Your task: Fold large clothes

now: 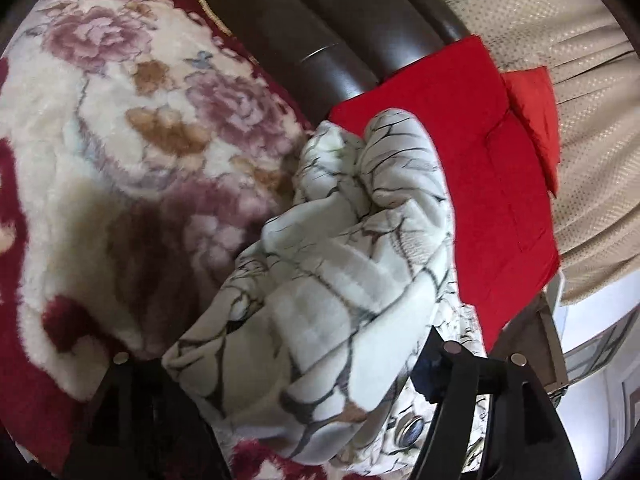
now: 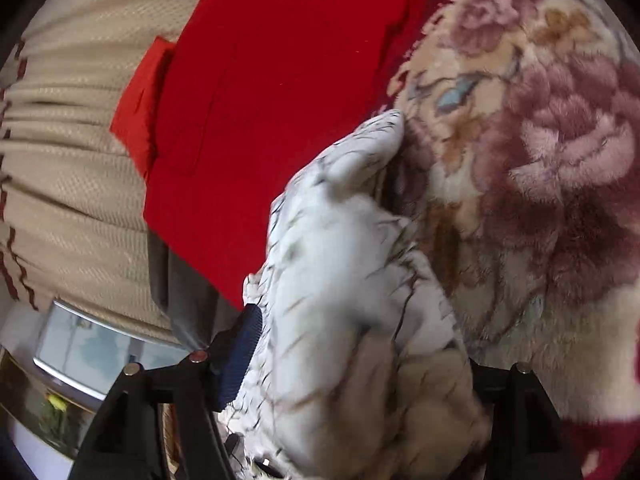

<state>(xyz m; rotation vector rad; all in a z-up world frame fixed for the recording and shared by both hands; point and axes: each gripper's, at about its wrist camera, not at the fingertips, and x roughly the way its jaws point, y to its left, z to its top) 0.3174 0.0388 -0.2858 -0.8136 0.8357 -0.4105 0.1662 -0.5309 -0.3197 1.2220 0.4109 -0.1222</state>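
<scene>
A white fleece garment [image 1: 320, 280] with a grey crackle print and metal snap buttons is bunched between both grippers. My left gripper [image 1: 288, 364] is shut on a thick fold of it, the cloth covering most of the fingers. My right gripper [image 2: 352, 360] is shut on another fold of the same garment [image 2: 344, 272], with its blue-padded left finger [image 2: 236, 360] pressed against the cloth. The garment hangs just above a plush floral blanket [image 1: 120, 152], also in the right wrist view [image 2: 540, 160]. The fingertips are hidden by cloth.
A folded red garment [image 1: 460, 168] lies beyond the white one, also in the right wrist view [image 2: 280, 100]. A dark wooden bed frame [image 1: 320, 32] curves behind it. A beige curtain [image 1: 560, 20] hangs further back. A window [image 2: 92, 344] shows low left.
</scene>
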